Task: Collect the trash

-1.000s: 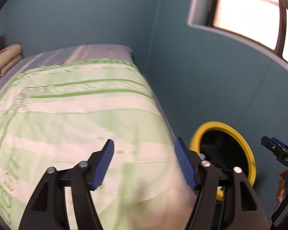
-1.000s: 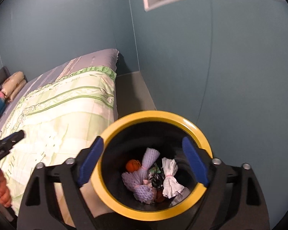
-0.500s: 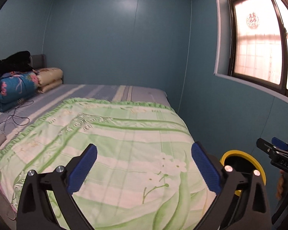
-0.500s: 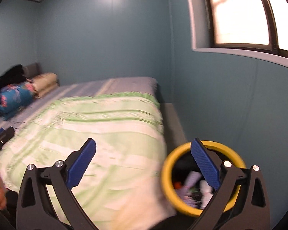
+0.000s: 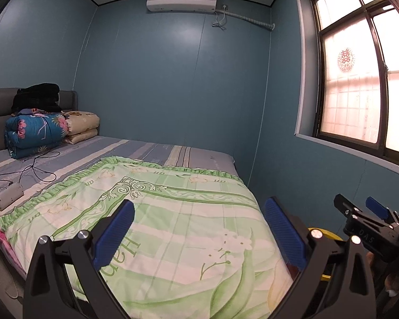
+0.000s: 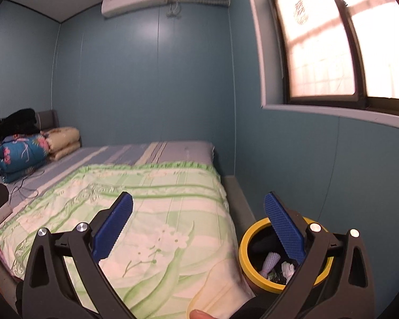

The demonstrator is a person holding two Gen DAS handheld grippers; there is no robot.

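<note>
Both grippers' fingers wide apart, nothing between: left gripper (image 5: 199,228) and right gripper (image 6: 198,222) just finished opening, over green quilt (image 6: 157,212); yellow-rimmed trash bin (image 6: 246,250) with trash (image 6: 271,261) inside on floor beside bed's right edge

Bin (image 6: 246,255) btm hidden by gripper arm

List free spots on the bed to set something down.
Free: the green quilt, from its frilled edge to the near end, and the striped sheet beyond it. Crowded: the headboard corner with folded bedding, cables and a power strip.
</note>
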